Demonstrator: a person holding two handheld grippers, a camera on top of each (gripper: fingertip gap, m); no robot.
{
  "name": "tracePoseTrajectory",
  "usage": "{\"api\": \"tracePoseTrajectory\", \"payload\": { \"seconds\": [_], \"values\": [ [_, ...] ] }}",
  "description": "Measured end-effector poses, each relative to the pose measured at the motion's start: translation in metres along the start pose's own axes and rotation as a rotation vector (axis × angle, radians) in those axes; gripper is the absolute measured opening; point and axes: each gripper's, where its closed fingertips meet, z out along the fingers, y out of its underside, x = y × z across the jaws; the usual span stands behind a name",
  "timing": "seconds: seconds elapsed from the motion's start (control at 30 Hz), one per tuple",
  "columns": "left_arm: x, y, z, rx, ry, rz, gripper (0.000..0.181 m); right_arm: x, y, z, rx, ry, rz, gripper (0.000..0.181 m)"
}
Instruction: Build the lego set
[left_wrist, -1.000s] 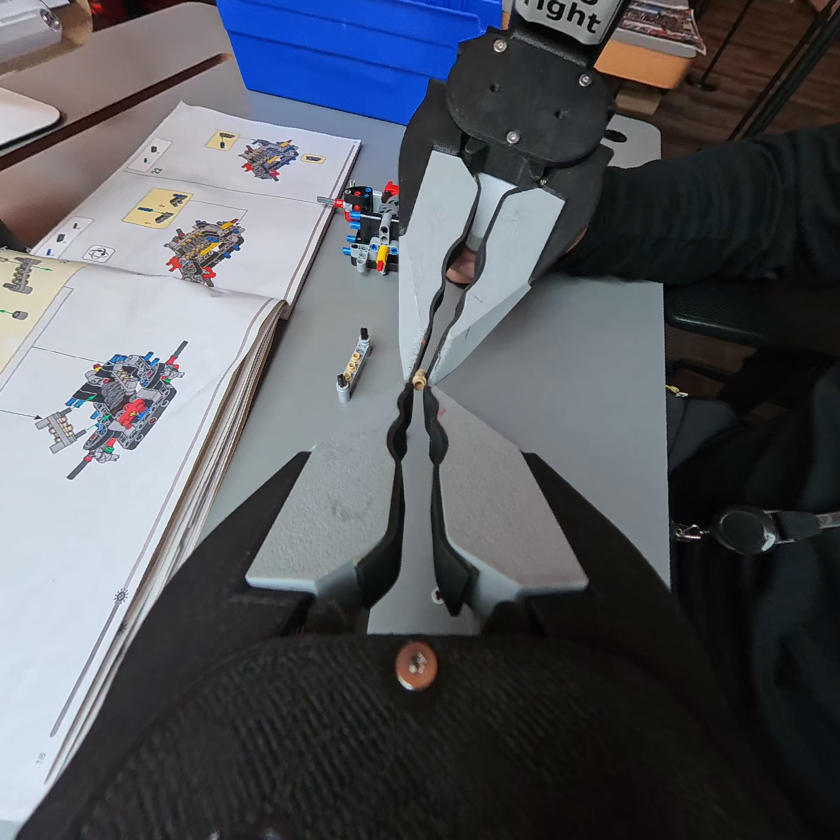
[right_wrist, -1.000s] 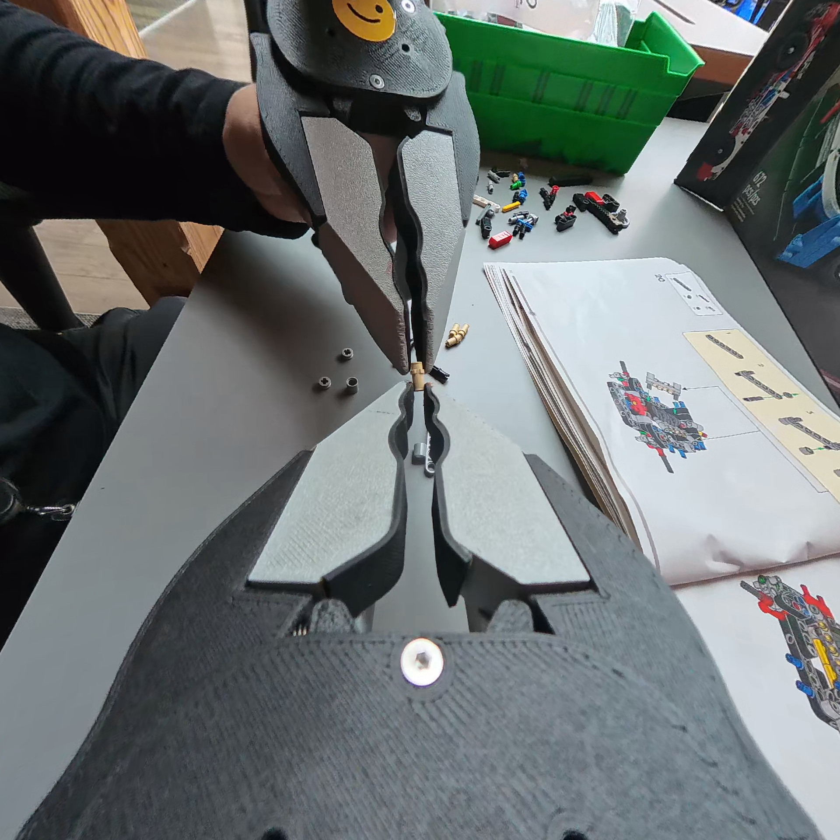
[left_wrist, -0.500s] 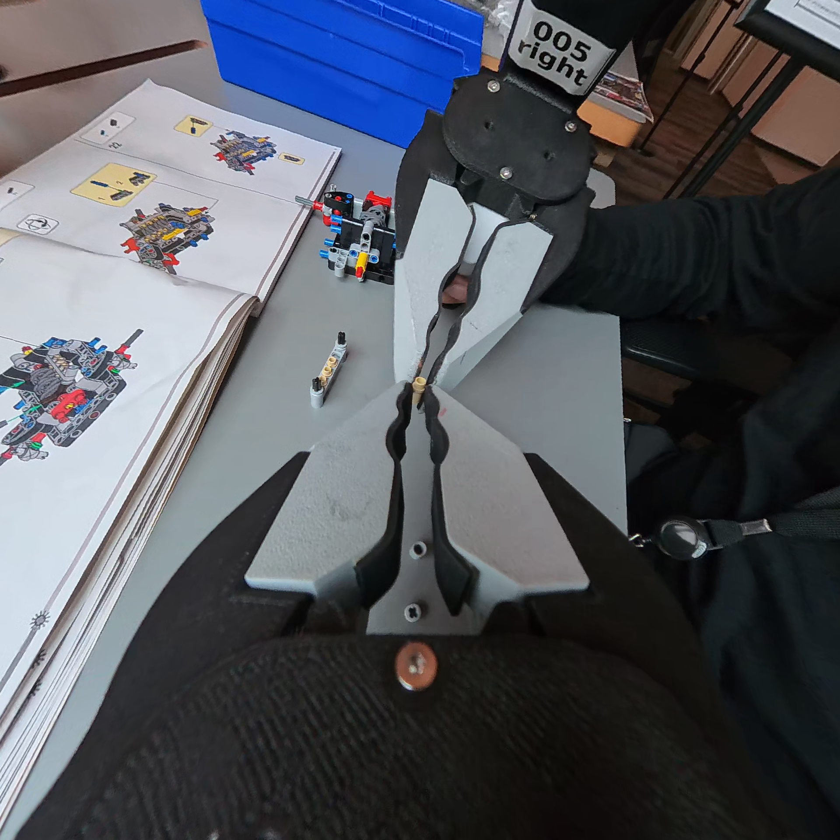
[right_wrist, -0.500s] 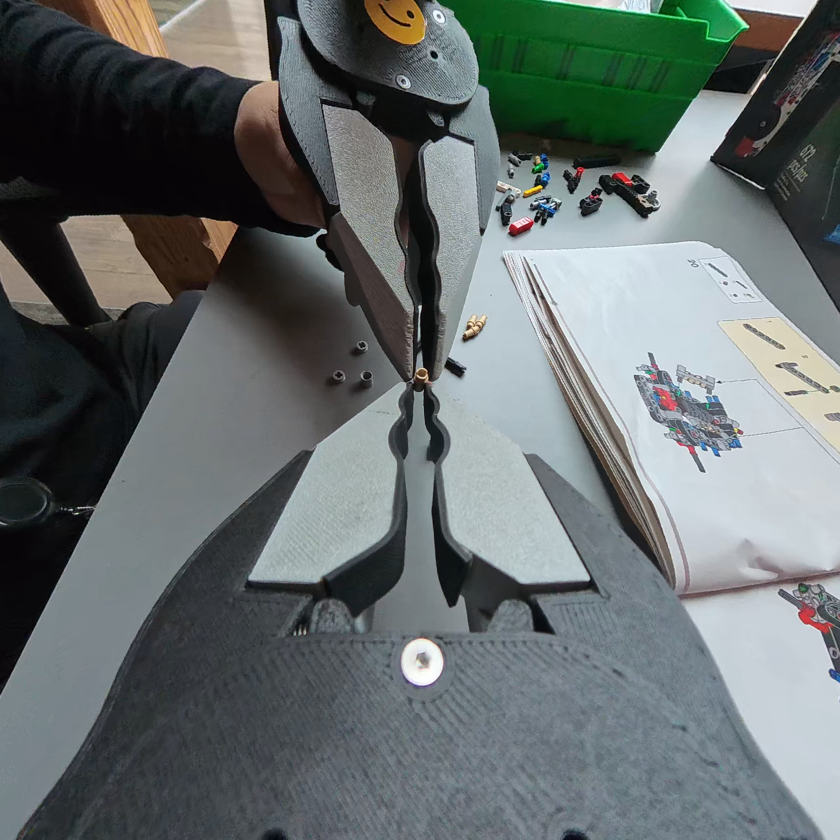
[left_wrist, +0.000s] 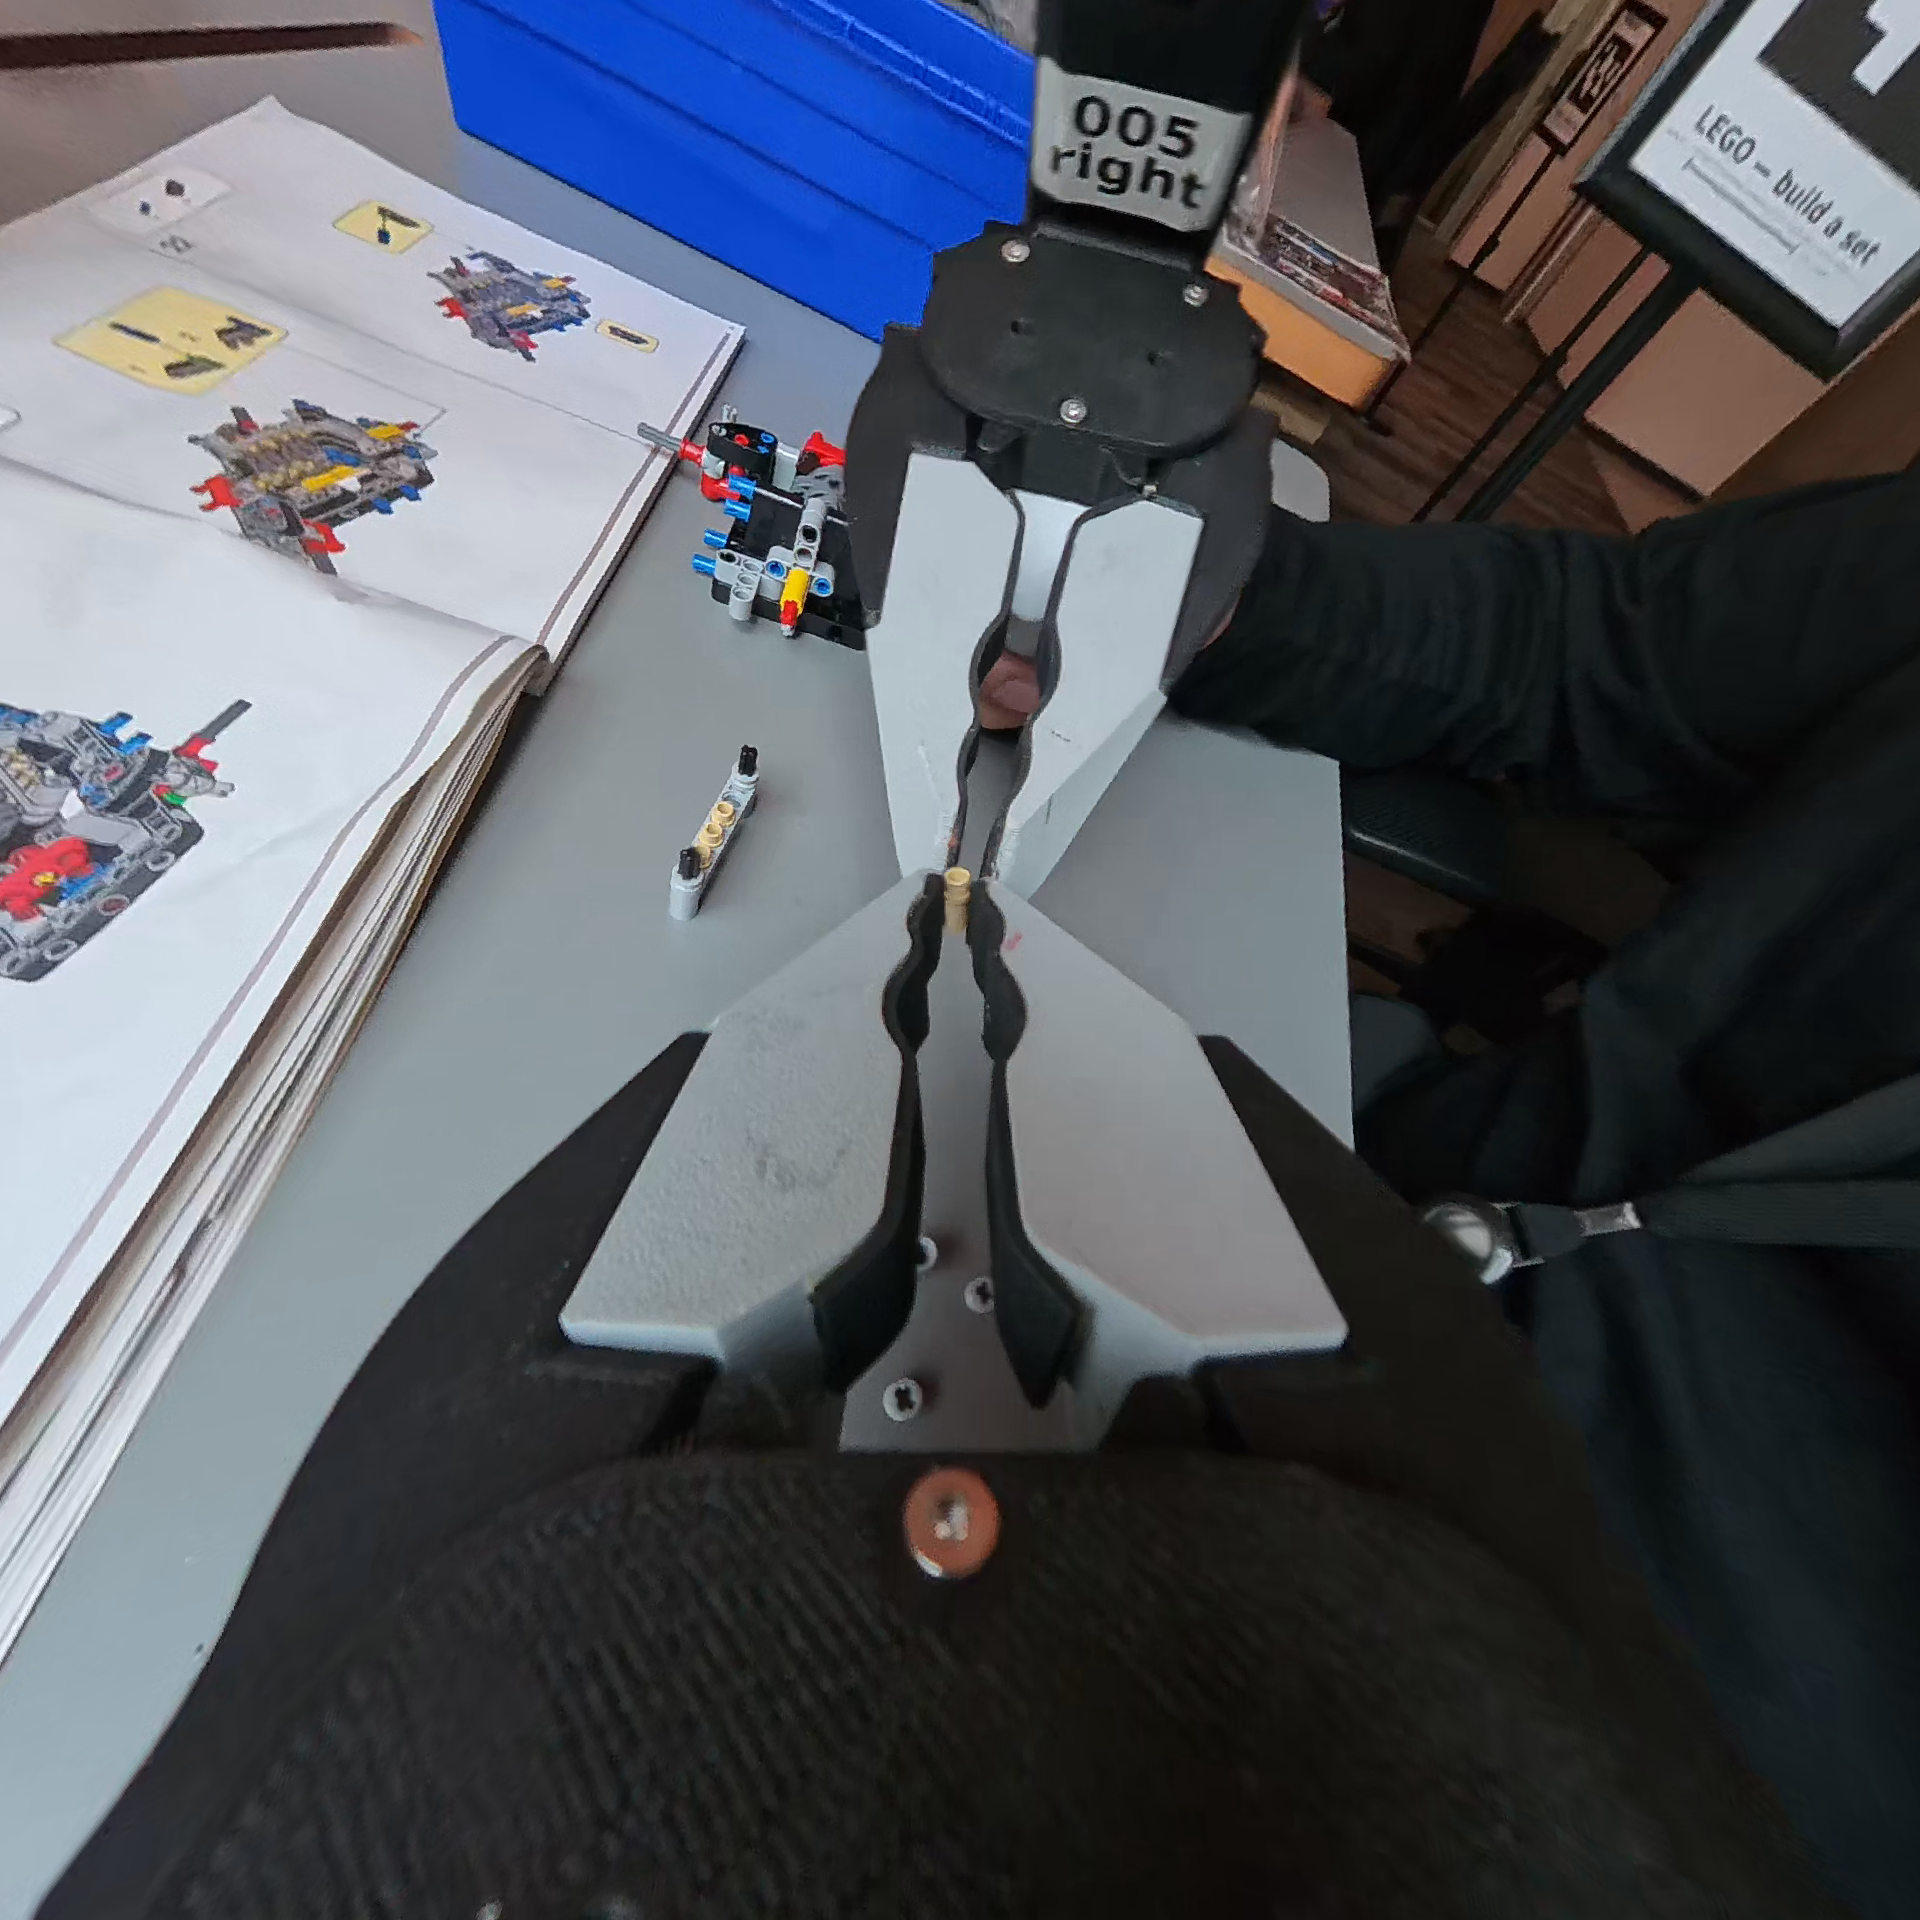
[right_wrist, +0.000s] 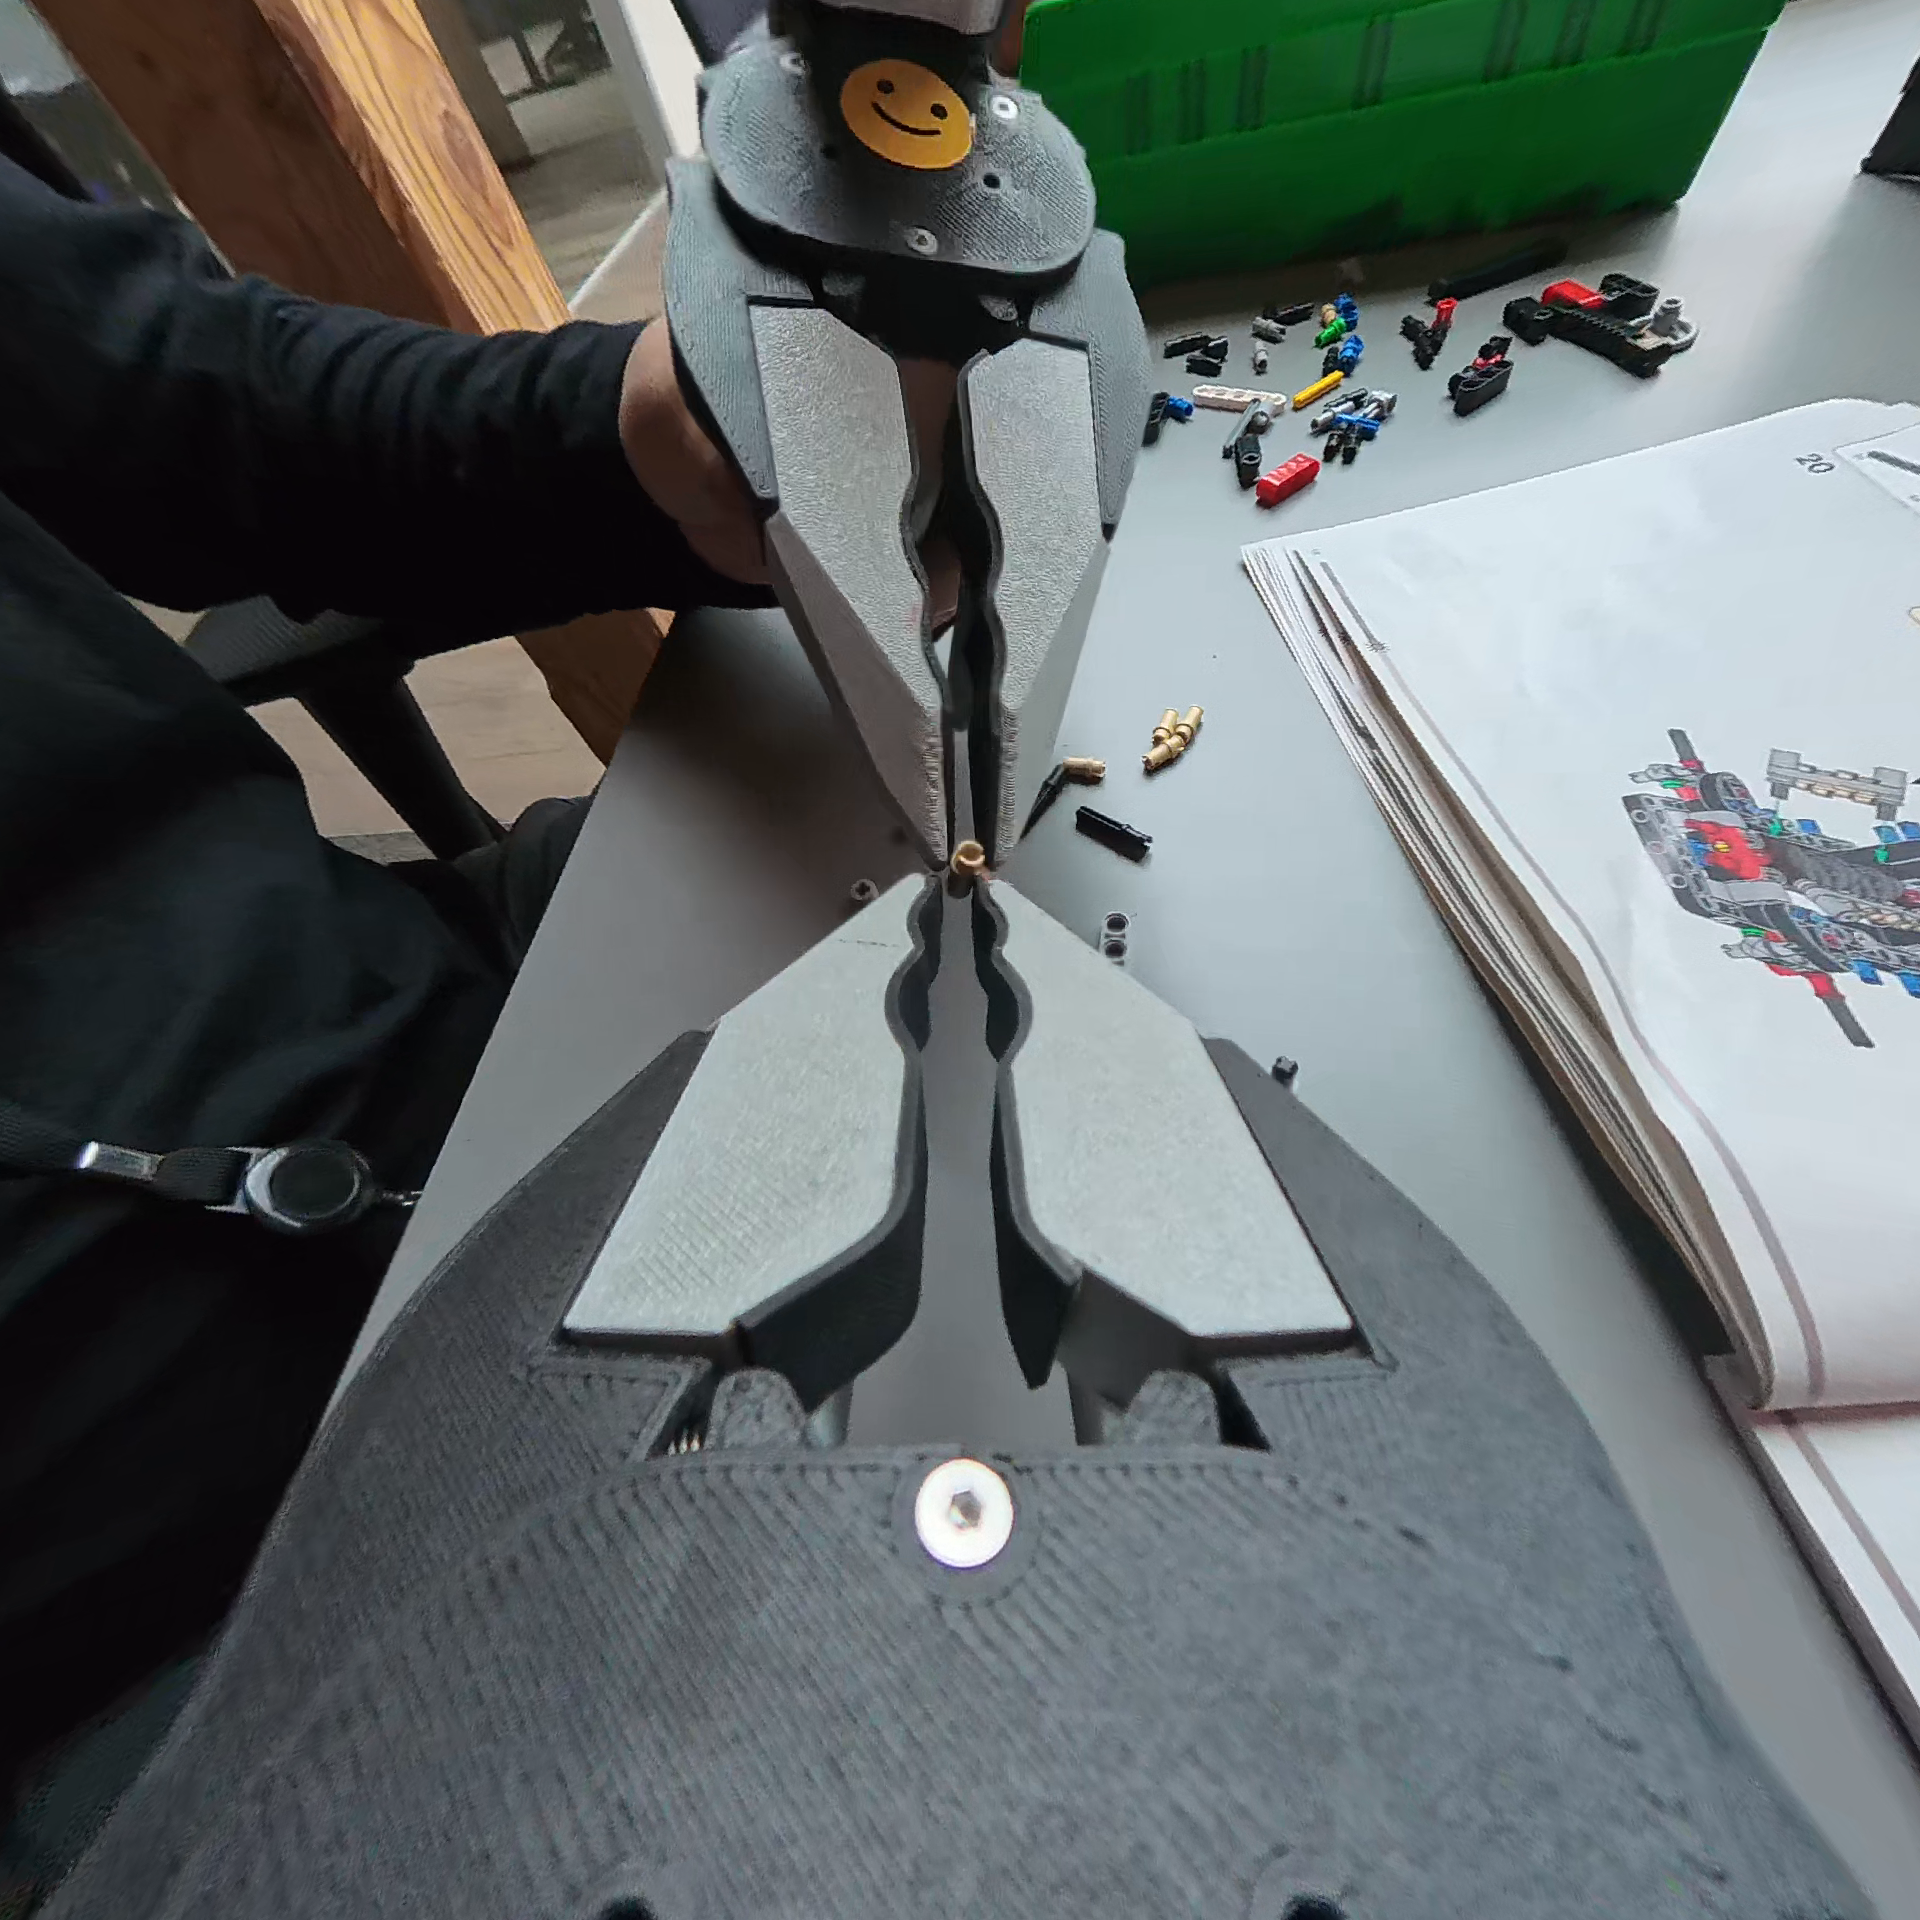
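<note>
Tip to tip in mid-air above the grey table (left_wrist: 540, 1039), the 2 grippers meet at the centre of both frames with a tiny tan connector pin (left_wrist: 957, 896) between them. The left gripper (left_wrist: 954, 904) has its jaws nearly closed and pinches the pin by its near end. The right gripper (right_wrist: 961, 883) also stands almost closed with its tips at the pin's other end, but I cannot tell whether it grips the pin or only touches it. I'd judge that pin light as a crumb, hard and smooth, so it could squirt out sideways if squeezed off-centre; best to take it across the barrel, square between the very tips, with only a light squeeze. The left wrist view alone shows the part-built model (left_wrist: 774, 540), black with blue and red pins, left of the right gripper in the upper middle, a short grey beam (left_wrist: 715, 831) already holding tan and black pins at left of centre, and a blue bin (left_wrist: 727, 135) along the top. The right wrist view alone shows spare tan pins (right_wrist: 1172, 738) and a black pin (right_wrist: 1112, 833) just right of centre, loose mixed pieces (right_wrist: 1340, 384) at upper right and a green bin (right_wrist: 1403, 125) behind them. The open instruction booklet (left_wrist: 260, 520) appears in both views.
</note>
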Motion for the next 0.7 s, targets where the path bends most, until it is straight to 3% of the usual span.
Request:
{"api": "tracePoseTrajectory", "payload": {
  "seconds": [0.2,0.33,0.47,0.7],
  "values": [
    [-0.010,-0.001,-0.008,0.050,0.074,-0.262,0.002,0.011,-0.002,-0.002,-0.020,0.151,-0.144,0.017],
    [-0.010,-0.002,-0.012,0.083,0.169,-0.407,0.002,0.017,-0.006,-0.007,-0.068,0.346,-0.414,0.028],
    [-0.008,-0.002,-0.009,0.089,0.186,-0.444,0.002,0.008,-0.013,-0.005,-0.102,0.481,-0.692,0.021],
    [0.003,-0.009,-0.005,0.102,0.224,-0.451,0.002,0.006,-0.019,-0.006,-0.094,0.529,-0.743,0.012]
  ]
}}
